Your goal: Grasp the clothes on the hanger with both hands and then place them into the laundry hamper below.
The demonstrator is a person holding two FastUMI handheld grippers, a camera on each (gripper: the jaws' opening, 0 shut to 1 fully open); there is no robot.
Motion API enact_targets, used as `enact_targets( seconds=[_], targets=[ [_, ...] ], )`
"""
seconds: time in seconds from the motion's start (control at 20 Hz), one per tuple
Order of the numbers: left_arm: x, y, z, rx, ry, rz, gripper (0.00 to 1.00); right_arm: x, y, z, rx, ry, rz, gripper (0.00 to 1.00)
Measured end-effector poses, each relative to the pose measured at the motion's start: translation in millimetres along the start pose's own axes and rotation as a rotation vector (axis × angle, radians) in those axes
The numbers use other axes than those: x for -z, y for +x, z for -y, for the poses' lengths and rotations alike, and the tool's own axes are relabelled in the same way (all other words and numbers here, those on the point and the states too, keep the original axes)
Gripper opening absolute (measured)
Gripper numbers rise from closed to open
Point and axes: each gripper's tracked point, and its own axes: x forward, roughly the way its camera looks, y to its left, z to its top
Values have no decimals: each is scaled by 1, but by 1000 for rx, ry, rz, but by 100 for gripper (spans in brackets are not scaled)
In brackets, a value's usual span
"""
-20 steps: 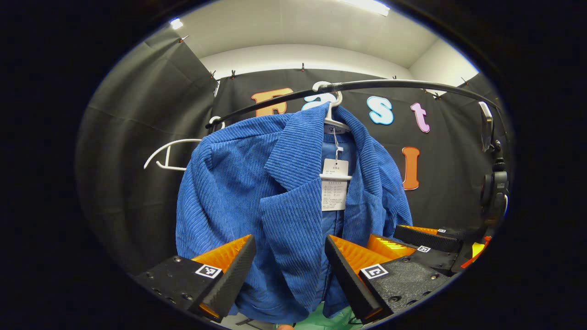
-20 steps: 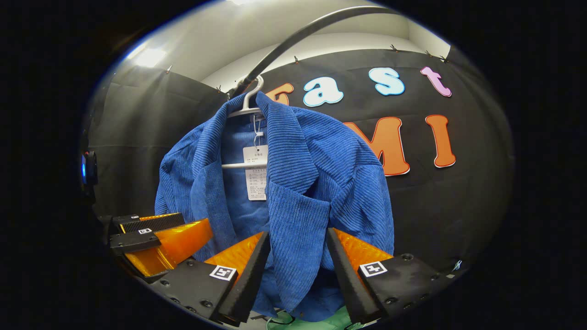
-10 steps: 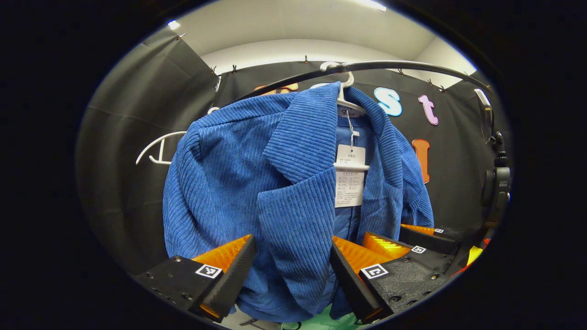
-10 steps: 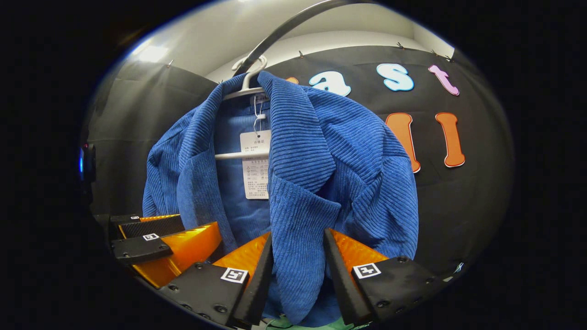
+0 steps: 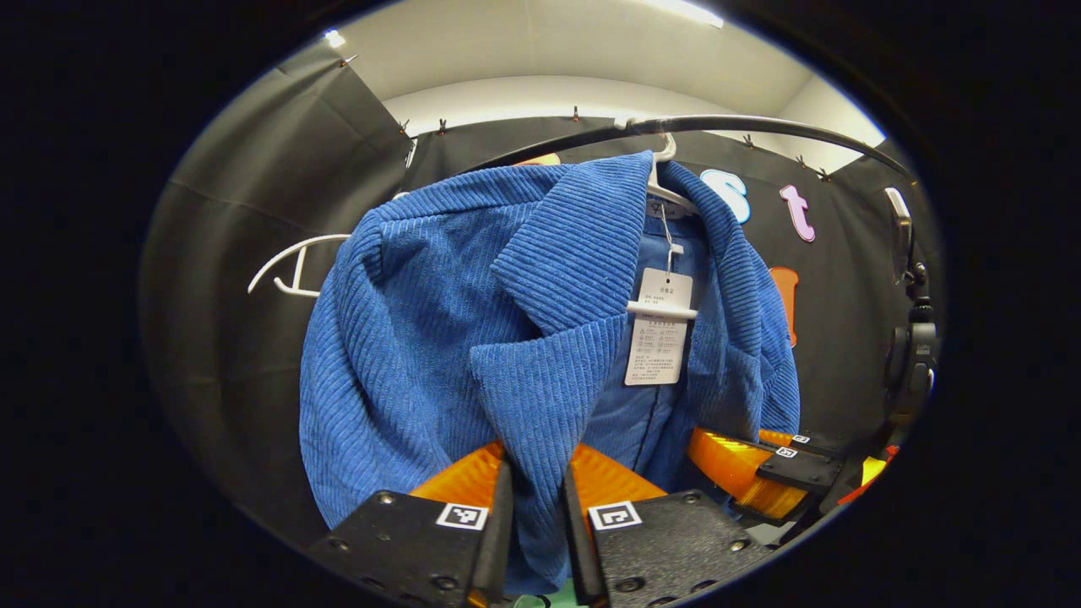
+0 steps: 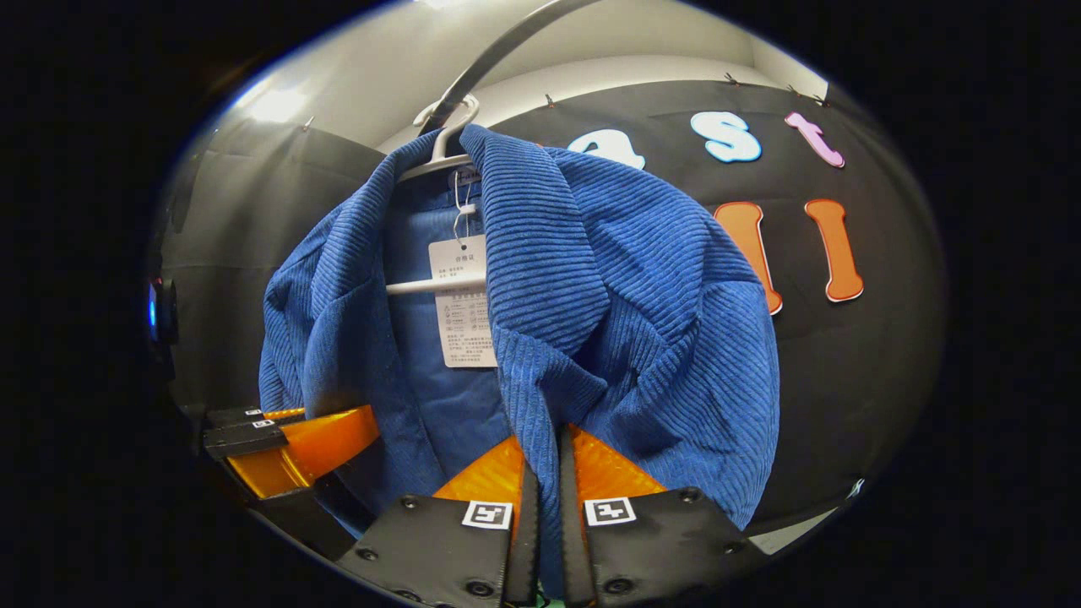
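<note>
**A:** Hanging full length off the rail (image 5: 760,128): blue corduroy jacket (image 5: 439,304), long axis vertical, collar up at the white hanger (image 6: 439,152), hem down. Front is open, facing both cameras, lapels folded outward.

**B:** Left side?

**A:** Left gripper (image 5: 534,540) has its fingers drawn nearly together on the front edge just below one lapel. Thin fold of cloth between them, both fingers pressing on it. Left gripper view.

**B:** Right?

**A:** Same. Right gripper (image 6: 540,540) fingers squeezed almost closed on the other front edge, narrow strip of corduroy pinched between. Right gripper view. Each one also appears low at the side of the other's view, just beside the jacket's lower edge.

**B:** Small stuff?

**A:** Second white hanger (image 5: 296,270) behind the jacket's shoulder, bare, in the left gripper view. White paper tag (image 6: 463,304) on a string from the collar, hanging over the hanger's crossbar, between the lapels. Sliver of green below the hem between the left fingers; can't tell what it is.
</note>
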Motion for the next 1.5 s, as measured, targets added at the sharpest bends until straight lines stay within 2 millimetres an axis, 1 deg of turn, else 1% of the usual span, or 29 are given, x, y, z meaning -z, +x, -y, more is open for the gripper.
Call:
enact_targets(
  seconds=[0.05, 0.1, 0.15, 0.2, 0.25, 0.3, 0.35, 0.45, 0.55, 0.65, 0.8, 0.9, 1.0, 1.2, 1.3, 1.35, 1.45, 1.5],
  targets=[
    [0, -3, 0, 6, 8, -7, 16, -1, -2, 2, 1, 6, -1, 19],
    [-1, -5, 3, 20, 13, -9, 5, -4, -6, 7, 7, 23, 3, 13],
    [-2, -6, 8, 53, 5, -5, 5, -4, -4, 8, -13, 38, 0, 8],
    [-3, -8, 10, 75, -3, -6, 2, -7, -5, 7, -32, 61, -6, 8],
    [-2, -11, 9, 77, -2, -11, 1, -8, -6, 4, -57, 90, -10, 14],
    [-3, -14, 7, 74, 2, -13, 1, -11, -8, 2, -88, 121, -15, 8],
    [-5, -15, 7, 71, 4, -13, 1, -13, -9, 3, -105, 145, -17, 8],
    [-9, -21, 4, 80, -8, -13, 1, -22, -15, 13, -109, 148, -6, 8],
    [-18, -31, 0, 86, -30, -6, 1, -38, -27, 9, -161, 194, 20, 8],
    [-30, -39, -10, 75, -43, 13, 1, -55, -34, 9, -214, 246, 44, 8],
    [-51, -56, -25, 67, -57, 49, 0, -73, -40, 16, -255, 328, 58, 7],
    [-64, -65, -33, 67, -75, 70, 2, -78, -41, 21, -280, 398, 45, 7],
    [-78, -73, -43, 71, -102, 93, 0, -83, -44, 20, -340, 458, 42, 8],
    [-103, -86, -62, 70, -123, 124, 0, -93, -52, 26, -429, 594, 27, 8],
    [-114, -89, -67, 71, -111, 141, 2, -101, -59, 34, -455, 630, 43, 7],
    [-120, -90, -68, 77, -108, 159, 0, -106, -62, 34, -471, 641, 53, 7],
    [-130, -93, -74, 76, -100, 176, 2, -118, -69, 33, -506, 666, 80, 7],
    [-135, -94, -77, 74, -100, 184, 0, -123, -69, 35, -515, 682, 88, 7]
  ],
)
